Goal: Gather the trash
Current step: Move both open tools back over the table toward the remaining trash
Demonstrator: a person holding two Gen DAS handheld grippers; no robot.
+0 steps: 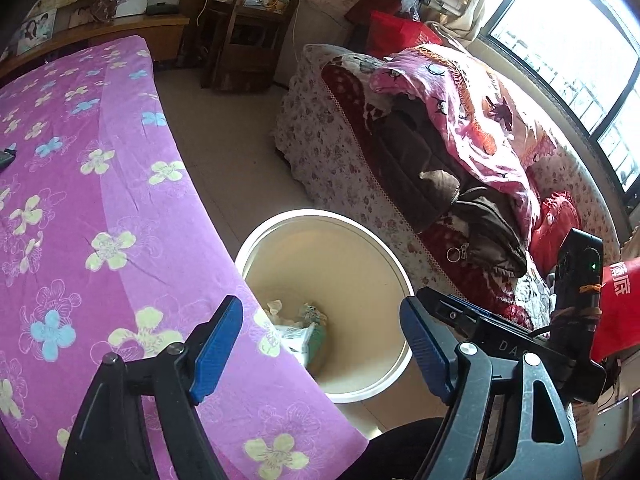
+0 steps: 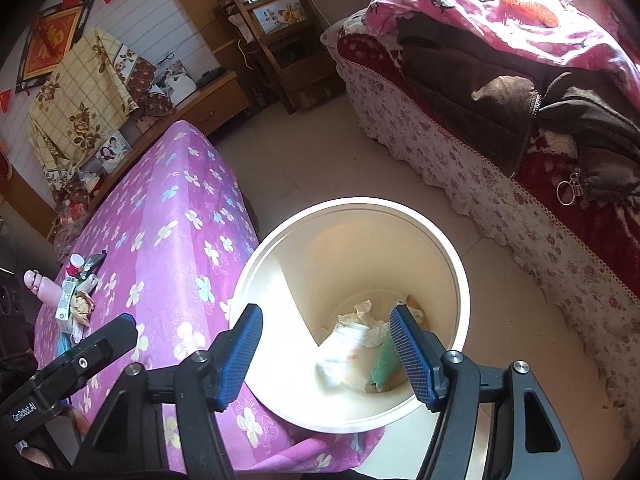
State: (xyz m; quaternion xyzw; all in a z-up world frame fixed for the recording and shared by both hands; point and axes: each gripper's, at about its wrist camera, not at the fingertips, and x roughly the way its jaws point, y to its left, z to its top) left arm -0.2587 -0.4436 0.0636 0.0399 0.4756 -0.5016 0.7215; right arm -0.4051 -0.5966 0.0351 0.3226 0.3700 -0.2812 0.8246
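Now right hand-held gripper [image 2: 326, 354] wide, empty, over bin [image 2: 460, 264] holding dropped trash [image 2: 352, 344]; left hand-held gripper [image 1: 320, 354] wide too. I'd swing toward desk [image 2: 168, 216] clutter [image 2: 78, 300], approach low, pinch one piece.

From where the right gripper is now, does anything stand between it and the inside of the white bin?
Nothing visible does. The right gripper is open and empty above the bin, whose mouth is uncovered; paper and wrappers already lie at the bottom. The table touches the bin's left rim only.
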